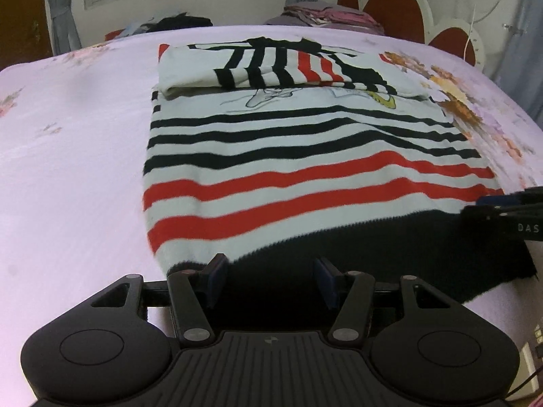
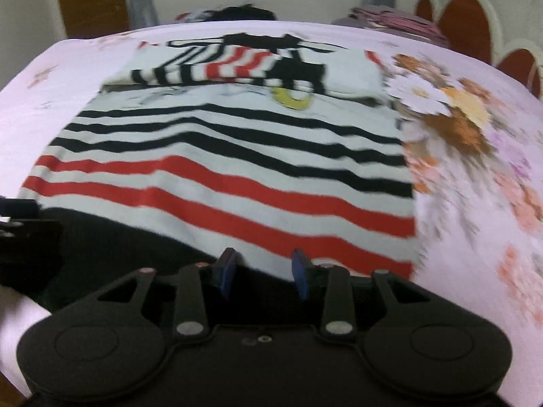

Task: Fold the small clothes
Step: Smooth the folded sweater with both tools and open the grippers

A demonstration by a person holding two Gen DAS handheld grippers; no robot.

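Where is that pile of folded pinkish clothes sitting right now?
The folded pile sits at the bed's far edge, right of centre in both wrist views, beyond the striped sweater and beside the red scalloped headboard.

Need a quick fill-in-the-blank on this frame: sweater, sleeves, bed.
1. The striped sweater lies flat on the ____ bedsheet.
2. Its sleeves are folded across the ____ end of the sweater.
3. The stripes just above the black hem band are ____.

Missing words: pink; far; red
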